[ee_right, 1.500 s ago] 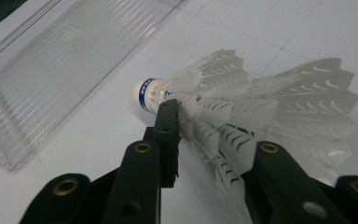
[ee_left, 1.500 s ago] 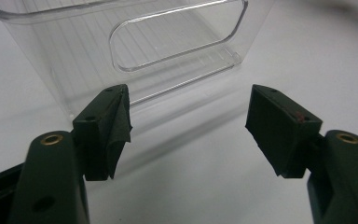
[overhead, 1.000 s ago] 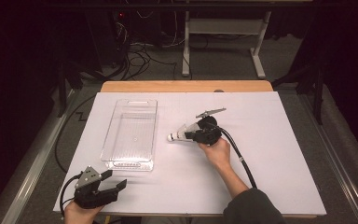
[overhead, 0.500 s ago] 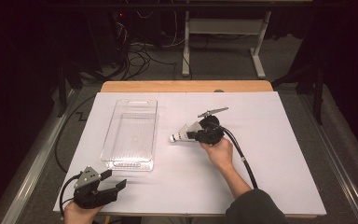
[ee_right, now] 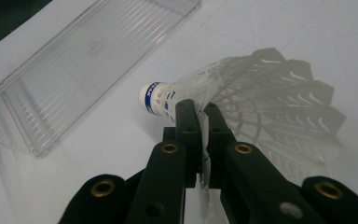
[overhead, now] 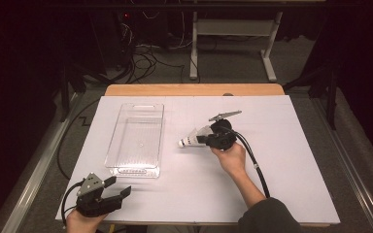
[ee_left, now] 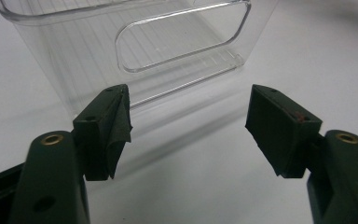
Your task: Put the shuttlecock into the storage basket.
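A white shuttlecock [overhead: 190, 141] with a blue-banded cork tip [ee_right: 153, 98] lies tip-left at the middle of the white table. My right gripper [overhead: 203, 138] comes from the right and is shut on the thin skirt [ee_right: 270, 93], which is pinched between the two pads [ee_right: 184, 122]. A clear plastic bin [overhead: 141, 106] stands empty to the left of the shuttlecock. My left gripper [overhead: 122, 192] rests near the table's front left corner with its jaws wide open and nothing between them. In the left gripper view it [ee_left: 189, 123] faces the bin's near end wall [ee_left: 182, 42] with its handle slot.
The white sheet [overhead: 291, 160] covers a wooden table [overhead: 194, 90] whose far edge shows. The right gripper's black cable [overhead: 255, 162] trails back along the forearm. Dark floor, cables and a metal stand [overhead: 233, 29] lie beyond the table.
The right hand with the shuttlecock has shifted only slightly. The left gripper has stayed in place.
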The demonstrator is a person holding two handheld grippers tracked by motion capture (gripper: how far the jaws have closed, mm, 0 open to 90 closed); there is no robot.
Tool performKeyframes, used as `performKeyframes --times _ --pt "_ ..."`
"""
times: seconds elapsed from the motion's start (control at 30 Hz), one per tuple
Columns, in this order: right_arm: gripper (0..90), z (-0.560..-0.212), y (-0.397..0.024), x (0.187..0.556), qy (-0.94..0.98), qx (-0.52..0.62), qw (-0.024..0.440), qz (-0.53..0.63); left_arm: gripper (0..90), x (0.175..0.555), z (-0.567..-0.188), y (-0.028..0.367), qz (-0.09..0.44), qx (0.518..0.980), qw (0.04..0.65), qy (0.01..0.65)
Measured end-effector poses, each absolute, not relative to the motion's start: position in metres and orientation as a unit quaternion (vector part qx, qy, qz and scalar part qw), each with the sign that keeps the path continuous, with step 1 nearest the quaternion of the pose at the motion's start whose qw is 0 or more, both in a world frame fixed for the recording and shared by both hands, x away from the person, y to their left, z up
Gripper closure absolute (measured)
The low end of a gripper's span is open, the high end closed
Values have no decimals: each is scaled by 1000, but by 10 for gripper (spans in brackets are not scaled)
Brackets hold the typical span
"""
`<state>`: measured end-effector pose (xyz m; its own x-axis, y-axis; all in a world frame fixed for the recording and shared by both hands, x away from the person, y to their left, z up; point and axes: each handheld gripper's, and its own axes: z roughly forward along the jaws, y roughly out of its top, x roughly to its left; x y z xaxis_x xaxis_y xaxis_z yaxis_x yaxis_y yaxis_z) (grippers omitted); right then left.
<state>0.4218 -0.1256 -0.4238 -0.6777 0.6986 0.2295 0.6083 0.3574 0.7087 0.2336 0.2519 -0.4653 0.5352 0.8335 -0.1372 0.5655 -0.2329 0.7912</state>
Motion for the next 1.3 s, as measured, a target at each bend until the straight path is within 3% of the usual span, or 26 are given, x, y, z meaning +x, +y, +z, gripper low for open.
performKeyframes --times 1.3 --pt "893 -401 -124 421 821 389 59 414 325 235 -465 258 163 760 430 460"
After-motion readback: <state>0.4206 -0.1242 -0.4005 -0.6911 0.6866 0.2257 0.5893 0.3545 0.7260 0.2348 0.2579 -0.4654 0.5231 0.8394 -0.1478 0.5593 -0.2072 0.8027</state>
